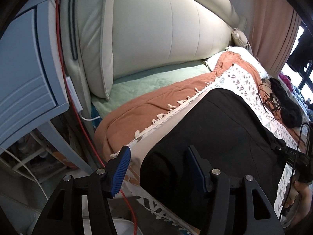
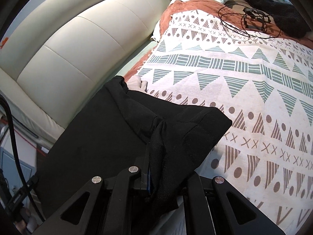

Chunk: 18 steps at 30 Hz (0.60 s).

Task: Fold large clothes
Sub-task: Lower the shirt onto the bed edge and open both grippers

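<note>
The black garment lies spread on the patterned throw that covers the bed. In the left wrist view its long axis runs away from the jaws, from the near bed edge up toward the far pillow, with one long straight edge lying along the throw's fringed border. It is plain dark cloth; I can read no label or print on it.

The left gripper stands with its jaws well apart, the blue ribbed pads bare. The garment's near, bunched end lies just ahead of and between them, mostly toward the right-hand finger, and neither pad presses on it.

The right gripper has its jaws drawn narrow on a fold of the same garment. The cloth rises in a pinched ridge straight out of the jaws, then fans away ahead of them into a flat, squared corner pointing right across the throw. A white bit of cloth peeks out beyond the garment's far end.

Off to the right of the left jaws, the other gripper's black body carries white letters that read "DAS" before they run out of sight. Far ahead of both jaws sit a tangle of thin black cable and a dark knitted item.
</note>
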{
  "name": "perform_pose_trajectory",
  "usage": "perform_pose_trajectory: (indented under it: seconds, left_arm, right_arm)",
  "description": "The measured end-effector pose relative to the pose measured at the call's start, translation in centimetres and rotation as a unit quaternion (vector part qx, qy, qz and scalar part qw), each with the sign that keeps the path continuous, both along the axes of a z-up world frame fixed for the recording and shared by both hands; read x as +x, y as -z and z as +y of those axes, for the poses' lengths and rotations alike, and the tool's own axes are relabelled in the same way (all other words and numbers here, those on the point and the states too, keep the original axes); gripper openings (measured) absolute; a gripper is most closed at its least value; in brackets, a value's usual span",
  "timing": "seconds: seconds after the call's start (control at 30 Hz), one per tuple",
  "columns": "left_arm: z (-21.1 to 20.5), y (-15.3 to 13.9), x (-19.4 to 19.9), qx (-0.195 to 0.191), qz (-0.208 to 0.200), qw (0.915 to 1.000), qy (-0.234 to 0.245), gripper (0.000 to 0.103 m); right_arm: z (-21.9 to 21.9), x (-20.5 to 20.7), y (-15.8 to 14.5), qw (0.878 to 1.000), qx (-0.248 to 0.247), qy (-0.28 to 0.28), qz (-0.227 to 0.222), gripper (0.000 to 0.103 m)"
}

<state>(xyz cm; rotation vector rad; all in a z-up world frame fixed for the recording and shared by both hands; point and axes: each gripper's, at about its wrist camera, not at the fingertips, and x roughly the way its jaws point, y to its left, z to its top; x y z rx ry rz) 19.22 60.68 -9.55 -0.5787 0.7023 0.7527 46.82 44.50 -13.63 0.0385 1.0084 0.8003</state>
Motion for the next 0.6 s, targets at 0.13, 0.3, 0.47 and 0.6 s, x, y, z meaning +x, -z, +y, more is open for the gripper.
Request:
perform_pose_trajectory:
  seconds: [0.13, 0.3, 0.47, 0.6]
  left_arm:
    - [0.7, 2.0, -0.7, -0.071, -0.030, 0.9969, -0.016, 0.066]
    - [1.4, 4.7, -0.5, -0.150, -0.059, 0.9867, -0.024, 0.074]
    - [1.7, 5.0, 0.2, -0.170, -0.069, 0.9829, -0.021, 0.073]
    - [1.7, 4.2, 1.3, -0.150, -0.059, 0.9869, -0.004, 0.069]
  right_arm:
    - [0.0, -0.4, -0.8, 1.000, -0.002, -0.001, -0.010, 0.007]
    - [0.0, -0.6, -1.0, 1.000, -0.004, -0.003, -0.011, 0.007]
    - [0.1, -0.2, -0.7, 1.000, 0.000, -0.007, -0.002, 0.007]
    - [-0.1, 0.4, -0.9, 1.000, 0.010, -0.003, 0.005, 0.007]
